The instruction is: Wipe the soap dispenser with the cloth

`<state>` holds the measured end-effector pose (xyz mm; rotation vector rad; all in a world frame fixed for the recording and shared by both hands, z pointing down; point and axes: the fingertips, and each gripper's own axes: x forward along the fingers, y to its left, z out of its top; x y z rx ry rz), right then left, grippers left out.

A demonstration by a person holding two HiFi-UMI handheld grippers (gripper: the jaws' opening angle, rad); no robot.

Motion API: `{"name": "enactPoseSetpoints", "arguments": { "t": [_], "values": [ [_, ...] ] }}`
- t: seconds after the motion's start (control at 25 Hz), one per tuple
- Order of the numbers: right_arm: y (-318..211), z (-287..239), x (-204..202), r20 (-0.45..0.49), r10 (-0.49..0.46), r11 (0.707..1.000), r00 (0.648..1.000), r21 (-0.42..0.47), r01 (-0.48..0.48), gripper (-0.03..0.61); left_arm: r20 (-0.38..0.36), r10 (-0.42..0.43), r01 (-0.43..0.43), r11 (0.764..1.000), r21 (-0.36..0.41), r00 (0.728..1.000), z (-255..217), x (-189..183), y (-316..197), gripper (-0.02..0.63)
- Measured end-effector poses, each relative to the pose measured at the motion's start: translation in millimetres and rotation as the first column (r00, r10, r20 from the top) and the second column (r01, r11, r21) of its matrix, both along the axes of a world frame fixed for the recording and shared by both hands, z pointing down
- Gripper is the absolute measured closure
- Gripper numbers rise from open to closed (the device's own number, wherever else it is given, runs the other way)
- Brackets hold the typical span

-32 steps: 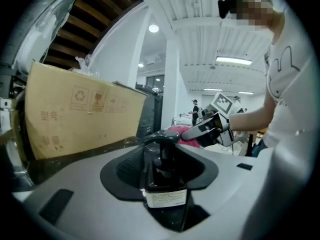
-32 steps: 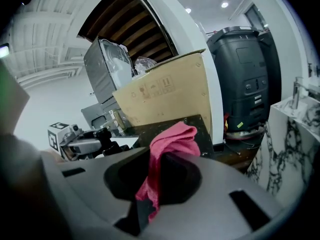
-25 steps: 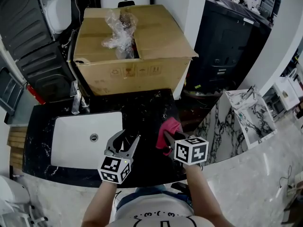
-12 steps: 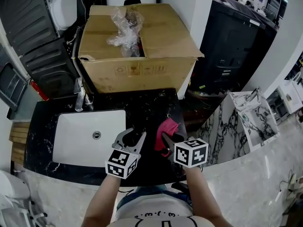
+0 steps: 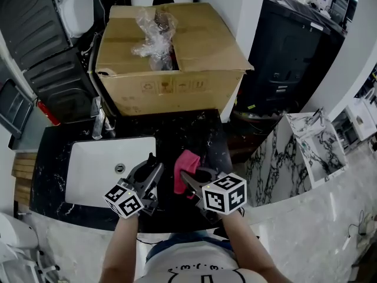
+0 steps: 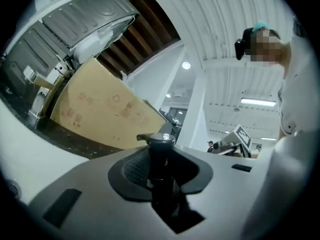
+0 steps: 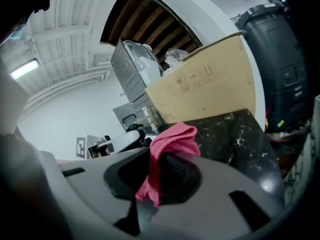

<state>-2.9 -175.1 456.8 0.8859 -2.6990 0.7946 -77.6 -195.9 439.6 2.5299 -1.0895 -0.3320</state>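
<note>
Two grippers meet above the near edge of the black marbled bench [image 5: 194, 133]. The left gripper [image 5: 154, 171], its fingers just closed, pinches a slim black pump-top soap dispenser [image 6: 161, 156]. The right gripper's [image 5: 189, 178] fingers pinch a crumpled pink cloth [image 7: 172, 140] just right of it.

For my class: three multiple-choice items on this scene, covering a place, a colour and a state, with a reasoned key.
1. The sink lies toward which side of the counter? A the person's left; B the person's right; C the middle.
2. The cloth is: A blue; B white; C pink.
3. The left gripper is: A open, empty; B shut on the soap dispenser; C shut on a cup.
Key: 1 A, the head view shows the sink at left. 2 C, plainly pink. 3 B, its jaws, just now closing, press the soap dispenser.
</note>
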Motion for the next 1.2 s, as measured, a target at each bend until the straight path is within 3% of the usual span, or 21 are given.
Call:
{"name": "enactPoseSetpoints", "arguments": {
  "t": [0.08, 0.2, 0.36, 0.52, 0.6, 0.72, 0.84, 0.92, 1.04, 1.2],
  "values": [
    [4, 0, -13, -0.003, -0.046, 0.999, 0.999, 0.020, 0.046, 0.526, -0.022, -0.017, 0.017, 1.000, -0.011, 1.000, 0, -4, -2, 0.508],
    [10, 22, -18, -0.090, -0.064, 0.998, 0.994, -0.019, 0.062, 0.526, -0.052, -0.050, 0.049, 0.998, -0.029, 0.997, 2, -13, -3, 0.509],
    [14, 48, -10, -0.171, -0.045, 0.994, 0.984, -0.104, 0.027, 0.526, -0.099, -0.077, 0.073, 0.996, -0.047, 0.992, 5, -25, -2, 0.511],
    [10, 58, 2, -0.249, 0.008, 0.991, 0.968, -0.124, -0.040, 0.526, -0.123, -0.091, 0.083, 0.994, -0.065, 0.988, 7, -30, -1, 0.511],
    [3, 48, 6, -0.221, 0.067, 0.992, 0.973, -0.091, -0.089, 0.526, -0.122, -0.090, 0.082, 0.994, -0.070, 0.988, 8, -30, -1, 0.511],
    [-11, 14, 1, -0.092, 0.112, 0.994, 0.989, -0.002, -0.113, 0.526, -0.120, -0.094, 0.085, 0.994, -0.074, 0.988, 10, -32, -1, 0.512],
    [-20, -19, -14, 0.015, 0.079, 0.995, 0.997, 0.067, -0.080, 0.526, -0.115, -0.081, 0.074, 0.995, -0.062, 0.990, 10, -30, -1, 0.512],
    [-24, -27, -26, 0.033, 0.046, 0.996, 0.998, 0.080, -0.049, 0.526, -0.097, -0.073, 0.067, 0.996, -0.060, 0.993, 8, -27, 1, 0.512],
    [-30, -9, -33, -0.073, 0.033, 0.998, 0.997, 0.058, -0.029, 0.526, -0.072, -0.063, 0.059, 0.997, -0.052, 0.995, 7, -25, 2, 0.512],
    [-34, 36, -6, -0.247, 0.094, 0.991, 0.964, -0.067, -0.114, 0.526, -0.034, -0.054, 0.052, 0.998, -0.035, 0.998, 5, -17, 3, 0.512]
  ]
}}
